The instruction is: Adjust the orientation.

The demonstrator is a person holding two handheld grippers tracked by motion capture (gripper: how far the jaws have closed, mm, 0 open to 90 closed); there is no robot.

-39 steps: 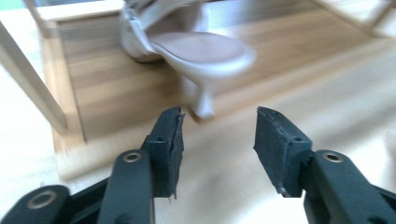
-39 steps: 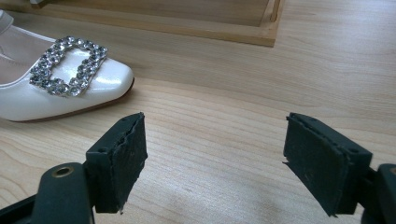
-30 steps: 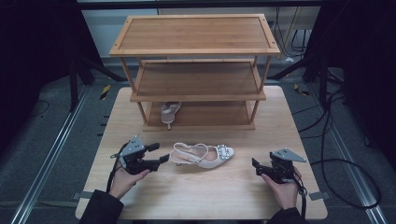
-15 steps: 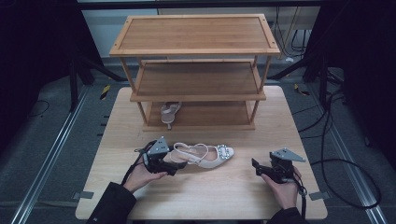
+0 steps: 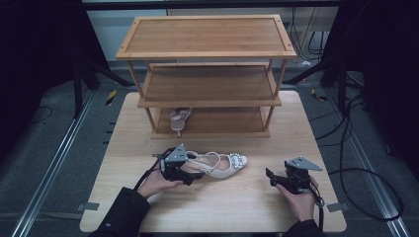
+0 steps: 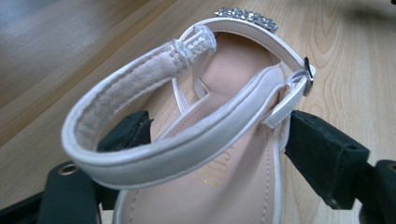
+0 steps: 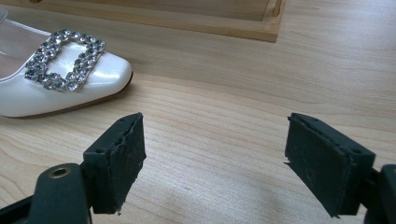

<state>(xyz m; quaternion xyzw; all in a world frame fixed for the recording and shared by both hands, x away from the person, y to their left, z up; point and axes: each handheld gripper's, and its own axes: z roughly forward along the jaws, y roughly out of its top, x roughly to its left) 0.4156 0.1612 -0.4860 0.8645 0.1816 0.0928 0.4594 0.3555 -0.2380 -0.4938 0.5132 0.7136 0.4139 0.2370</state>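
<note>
Nearest me, my right tool (image 5: 274,177) rests low on the counter (image 5: 247,207) with its jaws spread wide and nothing between them; its own view has the shoe's jewelled toe just off to one side. My left tool (image 5: 184,170) is at the heel end of the shoe (image 5: 222,165), which lies on the counter in front of the rack, toe toward my right hand. In the left gripper view the jaws stand either side of the heel cup, the strap (image 6: 140,93) looping above them; they look close to the sides, but I cannot tell whether they are pressing yet, so I count that tool as parted, not clamped. I judge the shoe light, its glossy upper slippery and its strap soft enough to fold, so the stiffer heel cup is the place to pinch, not the strap or the buckle (image 7: 63,59). Farther off, a second shoe (image 5: 179,119) sits on the lowest shelf of the rack (image 5: 207,101).
</note>
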